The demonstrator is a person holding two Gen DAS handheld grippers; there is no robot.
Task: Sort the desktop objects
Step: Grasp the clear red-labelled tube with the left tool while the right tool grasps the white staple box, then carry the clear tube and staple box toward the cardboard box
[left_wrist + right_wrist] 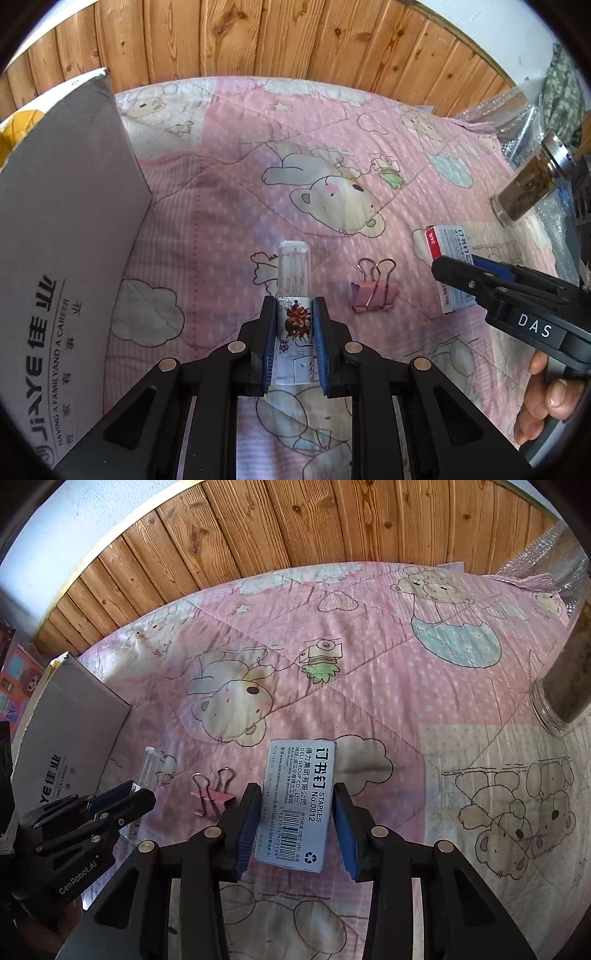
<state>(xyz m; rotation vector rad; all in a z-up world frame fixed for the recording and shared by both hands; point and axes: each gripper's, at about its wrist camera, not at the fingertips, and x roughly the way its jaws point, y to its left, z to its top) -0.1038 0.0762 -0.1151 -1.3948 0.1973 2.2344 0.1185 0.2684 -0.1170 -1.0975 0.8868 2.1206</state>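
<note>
the left gripper [294, 325] is clamped on a small clear tube [293, 295] with a cartoon sticker, both blue pads [269, 343] pressing its printed lower half while the clear cap end sticks out ahead of the fingertips. the tube lies lengthwise between the fingers, resting on the pink bear-print quilt [229, 206].

the right gripper [294, 805] straddles a grey staple box [295, 805], which lies lengthwise between its fingers with the barcode end nearest the camera. its left pad [246, 827] sits against the box's long edge; on the other side a sliver of gap seems to show by the right pad, so i cannot tell whether the box is truly pinched. from the left wrist view the same gripper [448, 264] reaches in from the right over the box [452, 266], with a hand [546, 398] on its handle.

between the two grippers, just beyond their tips, a pink binder clip [373, 291] lies on the quilt, touching neither tube nor box.

farther left a grey carton [66, 236] stands on edge beside the quilt. off to the far right a glass jar [528, 184] of brownish stuff is tilted, well apart from the box. behind it all runs a wooden plank wall [295, 40].
</note>
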